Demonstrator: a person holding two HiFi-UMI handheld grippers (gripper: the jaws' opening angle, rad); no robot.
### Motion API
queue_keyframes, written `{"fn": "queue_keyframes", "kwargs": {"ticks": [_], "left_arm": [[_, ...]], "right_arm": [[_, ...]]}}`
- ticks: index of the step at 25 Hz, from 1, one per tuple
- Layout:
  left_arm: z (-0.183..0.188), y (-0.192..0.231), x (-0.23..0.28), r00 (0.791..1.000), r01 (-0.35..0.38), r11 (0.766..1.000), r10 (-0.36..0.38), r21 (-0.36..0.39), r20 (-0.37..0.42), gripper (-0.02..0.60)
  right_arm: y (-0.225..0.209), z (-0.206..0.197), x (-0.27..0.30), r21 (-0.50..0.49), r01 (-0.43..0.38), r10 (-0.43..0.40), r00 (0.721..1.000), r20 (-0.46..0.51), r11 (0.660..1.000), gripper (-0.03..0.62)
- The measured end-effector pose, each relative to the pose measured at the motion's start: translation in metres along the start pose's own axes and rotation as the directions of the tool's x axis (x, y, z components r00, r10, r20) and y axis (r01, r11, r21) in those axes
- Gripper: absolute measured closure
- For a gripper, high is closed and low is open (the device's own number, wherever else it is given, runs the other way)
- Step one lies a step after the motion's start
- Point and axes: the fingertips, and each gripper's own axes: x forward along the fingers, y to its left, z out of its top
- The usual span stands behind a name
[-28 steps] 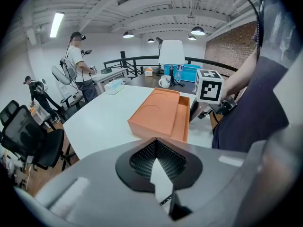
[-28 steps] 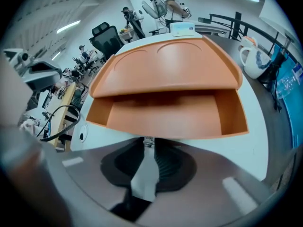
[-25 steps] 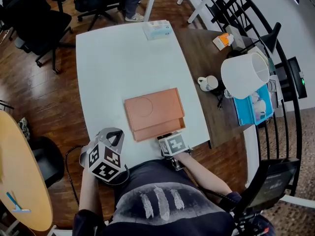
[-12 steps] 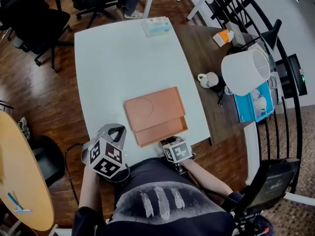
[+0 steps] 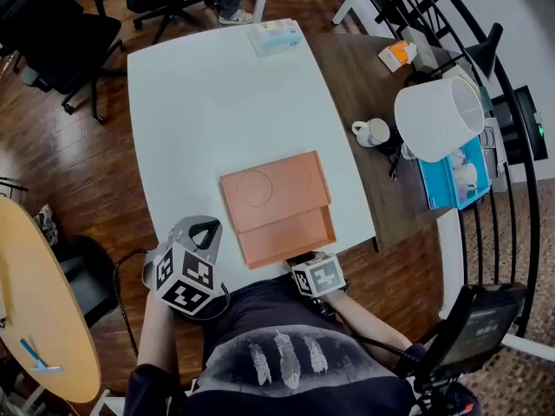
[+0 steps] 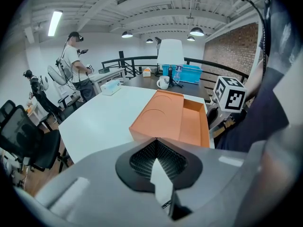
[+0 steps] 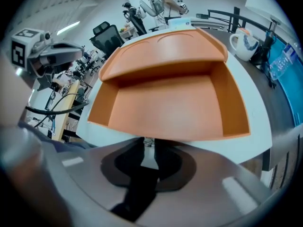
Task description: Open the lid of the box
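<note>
We find the right gripper (image 7: 147, 142) clamped on the near wall of the tray (image 7: 165, 108). The left gripper (image 6: 155, 139) is clenched and empty. The long axis of the box (image 5: 276, 199) runs away from us, tray end nearest.

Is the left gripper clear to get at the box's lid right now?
Probably yes: only bare table lies between the left gripper and the lid; the right gripper grips the near edge of the box.
</note>
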Motion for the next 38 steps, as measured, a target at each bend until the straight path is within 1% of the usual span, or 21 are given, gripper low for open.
{"fn": "queue_keyframes", "kwargs": {"ticks": [2,6,7,8,10,11,13,18,21,24,27,30,32,35,38], "left_arm": [[0.0,0.001,0.001,1.0,-0.001,1.0,0.001,0.001,-0.004,0.565],[0.0,-0.002,0.006,1.0,0.001,1.0,-0.001,0.017,-0.029,0.565],[0.002,-0.005,0.006,1.0,0.003,1.0,-0.002,0.02,-0.03,0.565],[0.004,-0.007,0.006,1.0,0.003,1.0,-0.003,0.021,-0.03,0.565],[0.008,-0.011,0.005,0.999,-0.006,1.0,0.007,0.022,-0.033,0.565],[0.01,-0.012,0.005,0.999,-0.015,1.0,0.016,0.023,-0.036,0.565],[0.014,-0.015,0.004,0.999,-0.035,0.999,0.036,0.018,-0.04,0.565],[0.016,-0.035,0.0,0.997,-0.067,0.998,0.066,-0.02,-0.05,0.565],[0.013,-0.046,-0.001,0.994,-0.093,0.994,0.09,-0.053,-0.066,0.565],[0.017,-0.054,0.009,0.996,-0.071,0.991,0.063,-0.112,-0.07,0.565],[0.014,-0.058,0.032,0.996,-0.034,0.986,0.02,-0.163,-0.089,0.565],[0.019,-0.059,0.053,0.997,0.014,0.979,-0.029,-0.202,-0.074,0.565],[0.018,-0.059,0.069,0.995,0.032,0.981,-0.05,-0.193,-0.089,0.565],[0.008,-0.057,0.083,0.987,0.041,0.985,-0.066,-0.169,-0.15,0.565],[0.008,-0.056,0.089,0.986,0.052,0.984,-0.077,-0.168,-0.146,0.565]], "right_arm": [[0.003,-0.003,0.003,0.006,-0.023,0.023,1.0,0.01,1.0,0.525],[0.005,-0.006,0.003,0.093,-0.107,0.106,0.994,0.01,0.99,0.522],[0.004,-0.007,0.001,0.075,-0.112,0.112,0.994,0.002,0.991,0.522],[0.003,-0.008,0.0,0.031,-0.101,0.102,0.995,-0.009,0.994,0.522],[0.001,-0.009,-0.003,-0.067,-0.061,0.06,0.998,-0.016,0.996,0.525],[0.0,-0.009,-0.005,-0.094,-0.047,0.047,0.999,-0.009,0.994,0.526],[-0.003,-0.011,-0.007,-0.118,-0.046,0.048,0.999,0.009,0.992,0.526],[-0.011,-0.019,-0.003,-0.157,-0.065,0.077,0.995,0.068,0.985,0.526],[-0.013,-0.025,-0.008,-0.147,-0.069,0.075,0.996,0.039,0.987,0.526],[-0.019,-0.03,-0.014,-0.155,-0.082,0.084,0.996,0.005,0.985,0.526],[-0.021,-0.033,-0.011,-0.21,-0.071,0.076,0.997,0.015,0.975,0.528],[-0.022,-0.032,-0.011,-0.219,-0.067,0.073,0.997,0.018,0.973,0.528],[-0.023,-0.035,-0.011,-0.221,-0.063,0.067,0.998,0.01,0.973,0.528],[-0.02,-0.038,-0.01,-0.216,-0.063,0.063,0.998,-0.004,0.974,0.528],[-0.018,-0.041,-0.01,-0.193,-0.07,0.071,0.997,-0.003,0.979,0.528]]}}
